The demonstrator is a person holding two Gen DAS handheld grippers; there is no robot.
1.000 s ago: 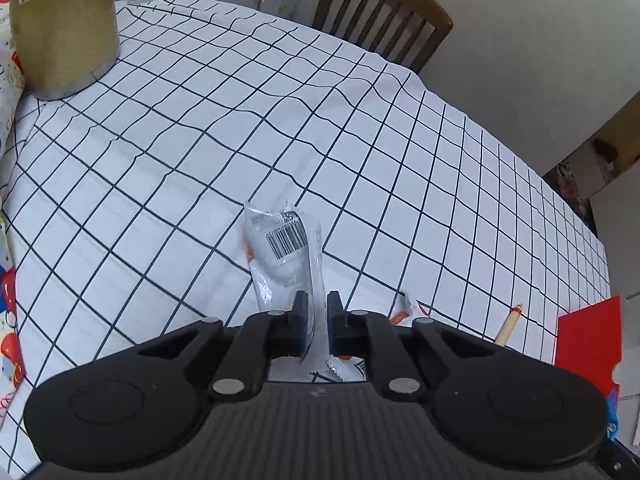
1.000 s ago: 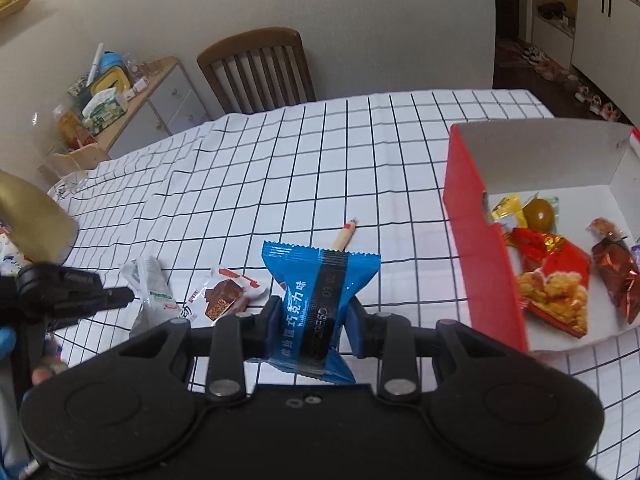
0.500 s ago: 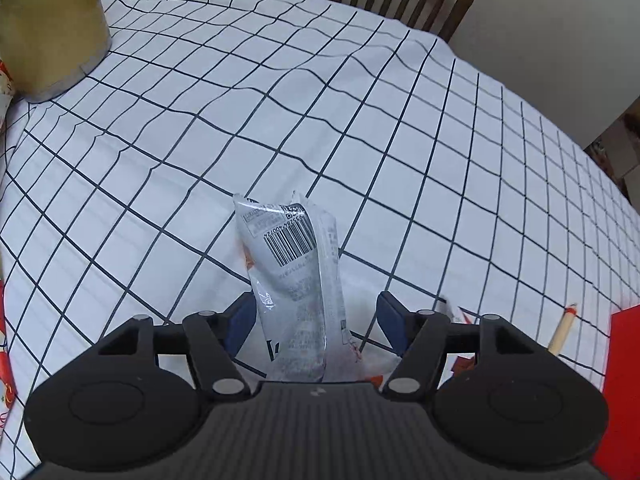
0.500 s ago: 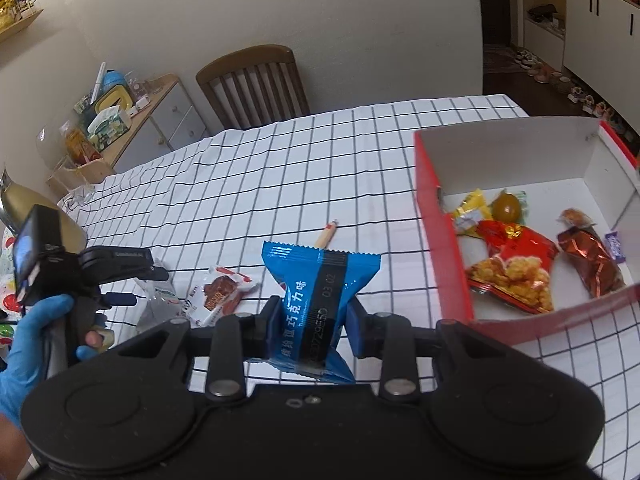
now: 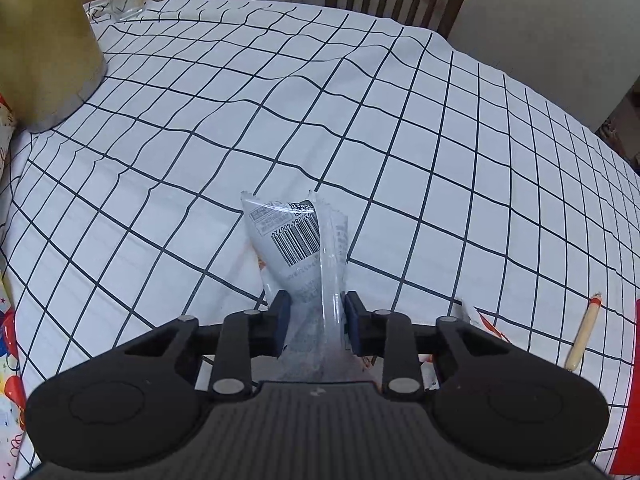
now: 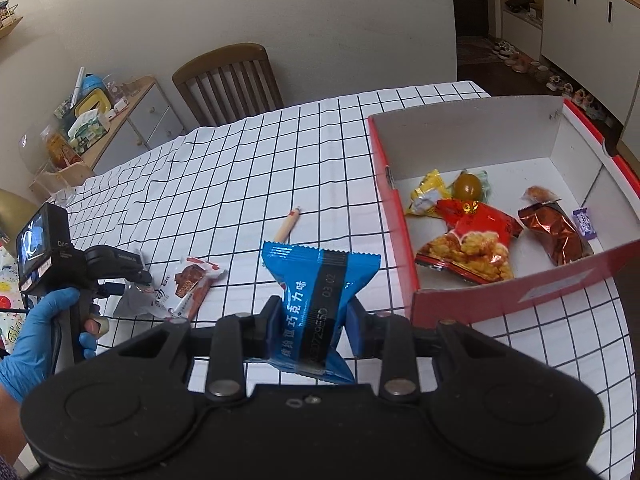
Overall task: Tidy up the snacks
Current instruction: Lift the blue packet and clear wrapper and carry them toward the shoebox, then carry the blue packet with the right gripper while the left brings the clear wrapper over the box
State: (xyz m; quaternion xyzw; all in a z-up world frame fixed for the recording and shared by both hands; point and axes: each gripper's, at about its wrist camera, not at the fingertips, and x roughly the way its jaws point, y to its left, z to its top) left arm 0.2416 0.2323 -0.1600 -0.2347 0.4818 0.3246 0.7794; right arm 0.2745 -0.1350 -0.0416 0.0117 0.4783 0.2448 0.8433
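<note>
Dining room, pale walls, a wooden chair [image 6: 228,80] at the far edge of a table under a white tablecloth [image 5: 360,128] gridded in black.

Clamped between the pads of the left gripper [image 5: 313,320]: a silvery-white snack packet [image 5: 300,248], crinkled, printed side up with a barcode and digits reading roughly "4007"; long axis running straight away from the camera, far end with a torn-looking crimp, lower end pinched.

Clamped in the right gripper [image 6: 312,328]: a blue snack packet [image 6: 318,288] held above the cloth, crimped top edge fanned wide, long axis pointing forward and slightly tilted; white Chinese characters down one side, a black band stamped "03 02".

Just right of it, a red box [image 6: 520,300] with white inside, holding several wrapped snacks. On the cloth: a brown chocolate-bar packet [image 6: 192,284] and a thin sausage stick [image 6: 287,226], lying diagonally.
</note>
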